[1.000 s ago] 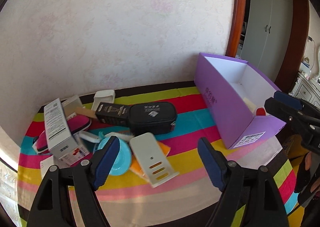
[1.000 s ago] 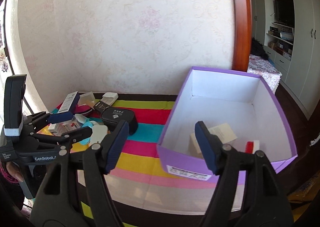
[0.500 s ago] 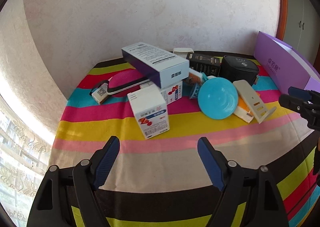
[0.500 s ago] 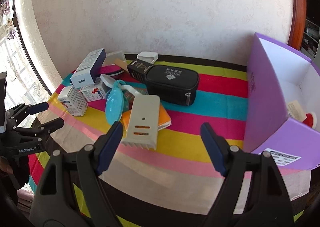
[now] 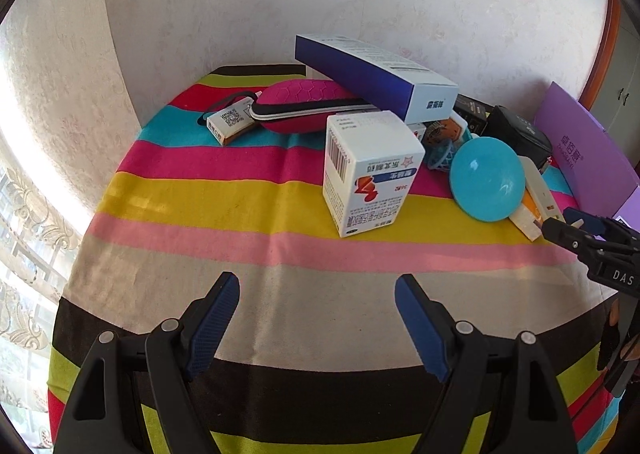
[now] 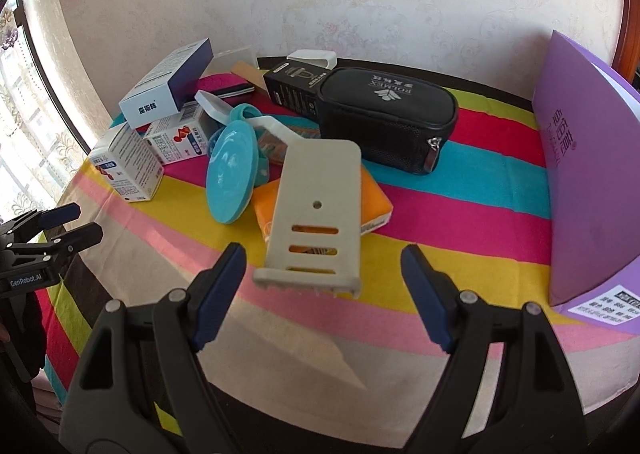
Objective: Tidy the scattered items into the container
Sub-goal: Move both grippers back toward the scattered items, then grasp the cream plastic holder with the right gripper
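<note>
Standing at the right end of the bench, the open purple cardboard box that serves as our container shows us its long outer wall, with a white label at its near corner. We see the scattered items heaped to its left on the striped multicoloured cloth: a cream plastic plate with three slots lies tilted on an orange packet, and just behind them sits a black zipped pouch with white lettering, a black carton leaning against its left end. A round turquoise plastic lid stands on edge beside the cream plate, touching it in the left wrist view. Farther left we find a white medicine box with red and blue print standing alone at the front of the heap, a long blue-and-white carton resting across a magenta zipped case, and a small white-and-tan box lying by the case's end. Our right gripper hovers over the near edge of the cream plate; its blue-padded fingers have just been opening and stand apart with nothing between them, the plate's edge just beyond their tips. Our left gripper hangs above bare cloth in front of the white medicine box, its fingers likewise spread wide and empty, well short of any item.
</note>
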